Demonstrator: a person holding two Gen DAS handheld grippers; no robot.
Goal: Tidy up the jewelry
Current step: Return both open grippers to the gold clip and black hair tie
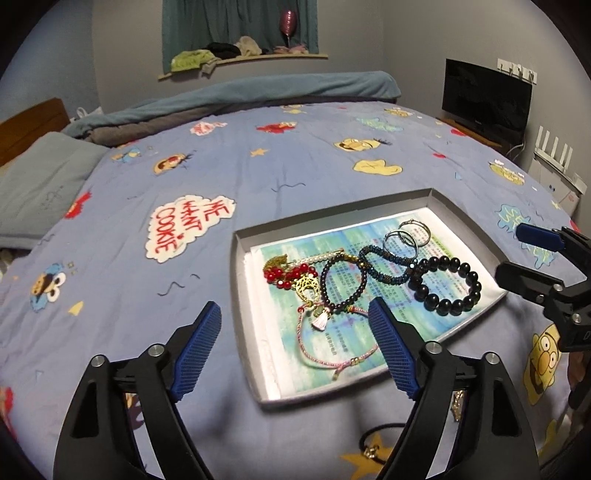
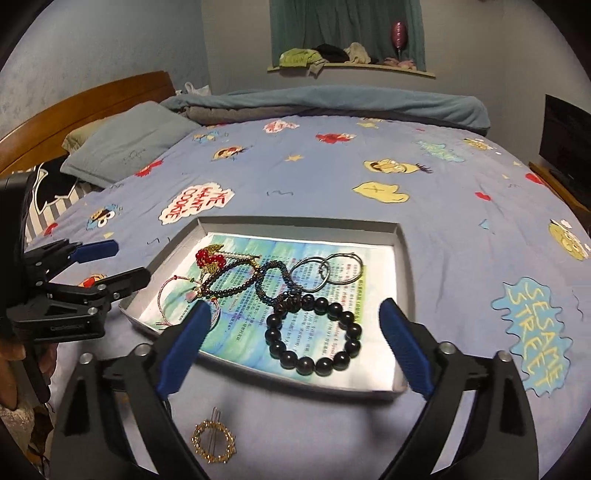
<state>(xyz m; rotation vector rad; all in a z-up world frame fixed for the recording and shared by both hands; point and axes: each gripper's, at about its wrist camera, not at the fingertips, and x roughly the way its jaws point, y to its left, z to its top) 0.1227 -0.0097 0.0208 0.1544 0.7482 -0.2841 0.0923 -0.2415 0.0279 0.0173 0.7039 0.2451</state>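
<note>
Tray [image 2: 400, 258] centre: jewelry pile [image 2: 280, 288] crowds it, 9 to 3 o'clock. Bare bedspread [image 2: 332, 173] toward 12 o'clock: free passage. Gold hair clip [image 2: 213, 441] obstructs 6 o'clock, near tray wall.

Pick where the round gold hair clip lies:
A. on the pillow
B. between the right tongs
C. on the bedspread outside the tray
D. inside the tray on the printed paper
C: the gold hair clip lies on the bedspread, in front of the tray.

Grey-walled bedroom [image 2: 236, 55] — cartoon-print bedspread [image 1: 295, 162], teal curtain [image 1: 240, 22], wooden headboard [image 2: 92, 99]
</note>
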